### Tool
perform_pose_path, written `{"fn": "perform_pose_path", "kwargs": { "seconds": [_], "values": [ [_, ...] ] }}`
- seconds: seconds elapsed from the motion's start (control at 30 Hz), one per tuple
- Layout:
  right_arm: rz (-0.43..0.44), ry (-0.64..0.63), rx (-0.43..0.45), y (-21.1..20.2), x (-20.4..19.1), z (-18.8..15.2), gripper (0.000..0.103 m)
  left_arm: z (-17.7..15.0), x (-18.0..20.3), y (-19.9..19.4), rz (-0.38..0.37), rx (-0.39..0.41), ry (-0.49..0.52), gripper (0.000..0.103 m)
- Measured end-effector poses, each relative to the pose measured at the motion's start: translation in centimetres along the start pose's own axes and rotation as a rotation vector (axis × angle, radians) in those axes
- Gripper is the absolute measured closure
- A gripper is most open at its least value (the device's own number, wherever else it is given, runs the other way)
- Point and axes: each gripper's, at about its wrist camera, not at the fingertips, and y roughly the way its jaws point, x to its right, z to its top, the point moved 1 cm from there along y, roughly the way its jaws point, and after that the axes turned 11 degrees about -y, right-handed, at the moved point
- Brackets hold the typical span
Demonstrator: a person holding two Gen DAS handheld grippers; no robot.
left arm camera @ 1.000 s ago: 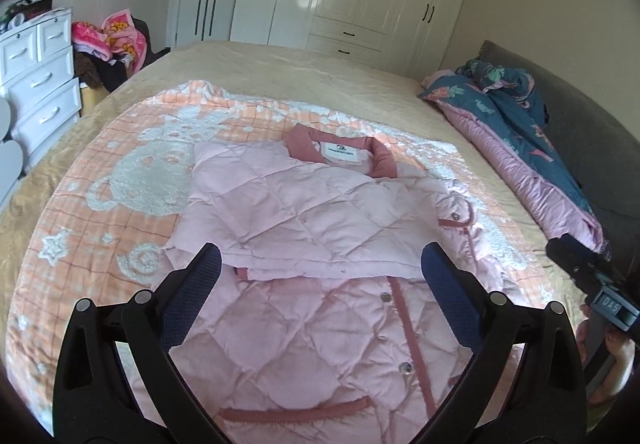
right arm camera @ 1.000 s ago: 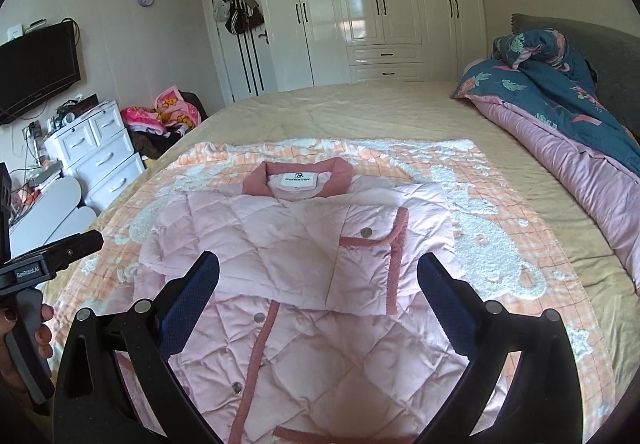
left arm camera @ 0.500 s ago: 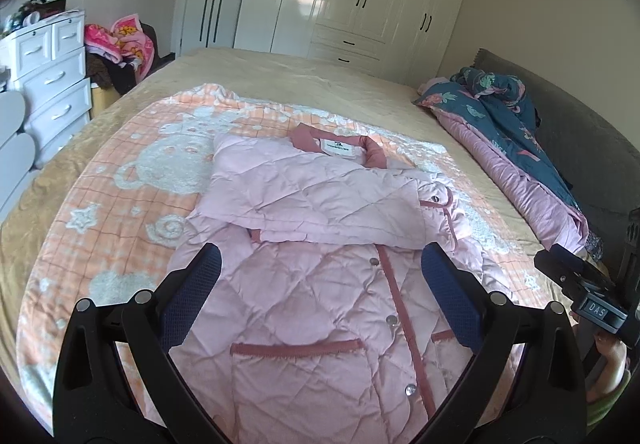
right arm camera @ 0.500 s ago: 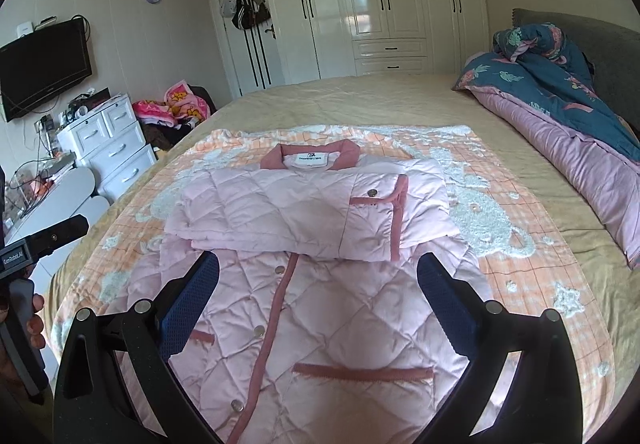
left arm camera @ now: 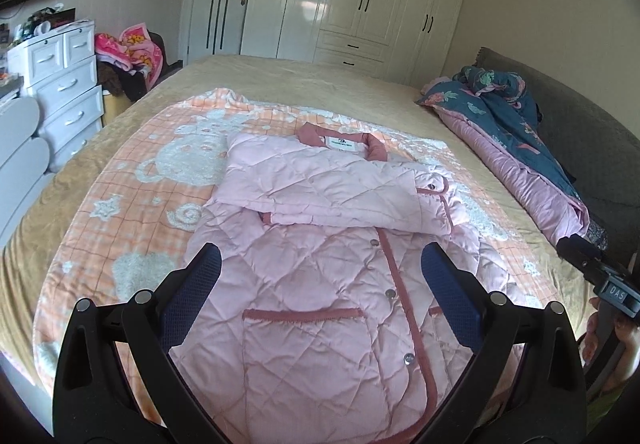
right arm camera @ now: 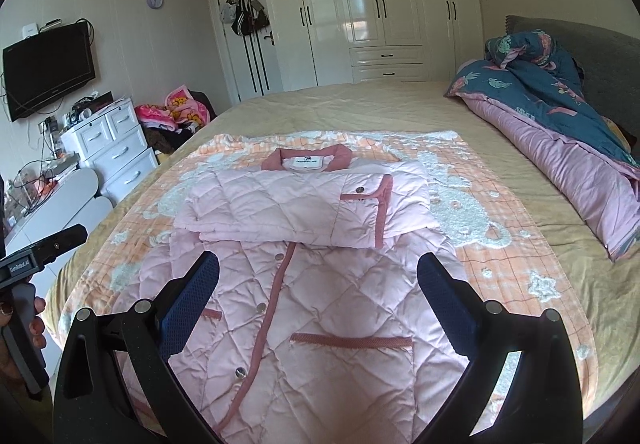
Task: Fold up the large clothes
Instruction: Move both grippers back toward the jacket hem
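- White drawer chest (right arm camera: 114, 148) stands left of the jacket, beside the bed; its top clutter is too small for me to identify.
- My left gripper (left arm camera: 320, 300) hovers above the jacket's lower half, fingers spread wide, gripping nothing.
- Pink quilted jacket (right arm camera: 304, 244) lies flat on the orange patterned blanket (right arm camera: 500, 244), collar at the far end, both sleeves folded across the chest.
- Hem is cut off at the bottom edge of both wrist views.
- My right gripper (right arm camera: 318, 300) also hangs over the jacket's lower half, fingers apart and empty.
- Blue-and-pink quilt (right arm camera: 560, 132) is bunched right of the jacket, partly cropped.
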Motion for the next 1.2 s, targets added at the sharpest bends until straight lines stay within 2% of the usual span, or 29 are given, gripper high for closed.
{"fn": "perform_pose_path", "kwargs": {
  "seconds": [0.7,1.2],
  "values": [
    [-0.016,0.008,-0.040,-2.8,1.2,-3.3,0.004,-4.3,-1.0,-1.2,0.066,-0.065,0.045,0.009],
    [-0.022,0.022,-0.160,-1.0,2.3,-7.8,0.004,-6.5,-4.7,0.4,0.107,-0.151,0.001,0.009]
  ]
}}
